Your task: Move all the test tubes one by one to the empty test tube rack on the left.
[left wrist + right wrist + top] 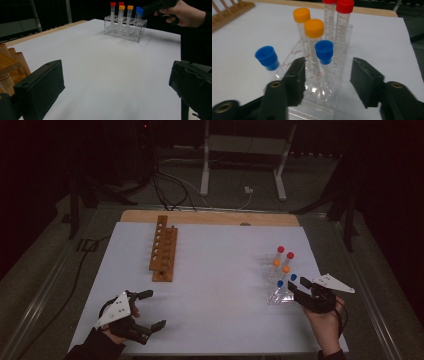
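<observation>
Blue-capped tube (324,53) stands upright in the clear acrylic rack (317,110), clear plastic body with printed graduation marks, round bottom, blue screw cap; it sits at the near end of the rack, between the spread jaws of the right gripper (327,77), not touched by either jaw as far as the right gripper view shows. Second blue-capped tube (267,59) beside it on the left of that view, outside the jaws. Count: six tubes in the rack, two blue caps, two orange caps (314,28), two red caps (345,6), paired in rows, blue nearest the right gripper, red farthest. Rack is on the right side of the white table sheet (215,285), seen in the high view at (279,275). Right gripper (300,287) is open, jaws wide apart, held by the person's right hand (327,320) just at the rack's near end. Left gripper (150,310) is also open, jaws wide apart, low over the sheet at the near left, well apart from the rack, holding nothing; left hand (120,320) around it. One wooden rack (163,249) with a row of holes lies at the far left-centre of the sheet, no tubes in it. One rack of each kind, two grippers
</observation>
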Tool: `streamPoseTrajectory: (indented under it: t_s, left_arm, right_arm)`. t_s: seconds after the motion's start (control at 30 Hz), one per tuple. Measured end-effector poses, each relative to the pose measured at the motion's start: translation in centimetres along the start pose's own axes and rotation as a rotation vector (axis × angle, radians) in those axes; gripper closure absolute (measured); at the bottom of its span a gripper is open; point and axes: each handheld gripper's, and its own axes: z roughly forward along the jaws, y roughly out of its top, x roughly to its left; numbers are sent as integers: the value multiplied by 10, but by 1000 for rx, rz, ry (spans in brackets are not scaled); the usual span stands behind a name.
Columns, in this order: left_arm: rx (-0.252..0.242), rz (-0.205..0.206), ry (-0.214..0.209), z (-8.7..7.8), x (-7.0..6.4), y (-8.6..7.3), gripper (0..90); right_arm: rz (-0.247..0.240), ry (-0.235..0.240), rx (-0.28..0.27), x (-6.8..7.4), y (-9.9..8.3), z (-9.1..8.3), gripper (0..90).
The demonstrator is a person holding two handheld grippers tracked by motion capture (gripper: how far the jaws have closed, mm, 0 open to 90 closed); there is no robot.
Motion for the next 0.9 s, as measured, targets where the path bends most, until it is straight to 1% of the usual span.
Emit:
streamPoseTrajectory:
  t_s: [0.03, 0.07, 0.1, 0.37, 0.4, 0.5, 0.7, 0.8, 0.9]
  left_arm:
    - [0, 0, 2, 0, 0, 0, 6]
    - [2, 0, 0, 0, 0, 0, 6]
    - [2, -1, -1, 0, 0, 0, 6]
    - [3, 0, 1, 0, 0, 0, 6]
    - [4, -1, 0, 0, 0, 0, 6]
    - [5, 0, -1, 0, -1, 0, 6]
    - [5, 1, 1, 0, -1, 0, 6]
    - [7, 3, 2, 0, -1, 0, 6]
    - [10, 5, 5, 0, -1, 0, 6]
  right_arm:
    - [0, -5, 3, 0, 0, 1, 562]
    - [0, -5, 3, 0, 0, 1, 562]
    - [-5, -9, 7, 1, 0, 2, 590]
    - [-23, -9, 32, 3, -2, 8, 716]
    - [-26, -6, 36, 3, -2, 8, 723]
    - [-39, -20, 46, 4, -1, 10, 739]
    - [-43, -42, 42, 6, -1, 9, 762]
    - [-41, -42, 15, 7, 3, 4, 764]
    - [-52, -49, -15, 9, 9, -4, 765]
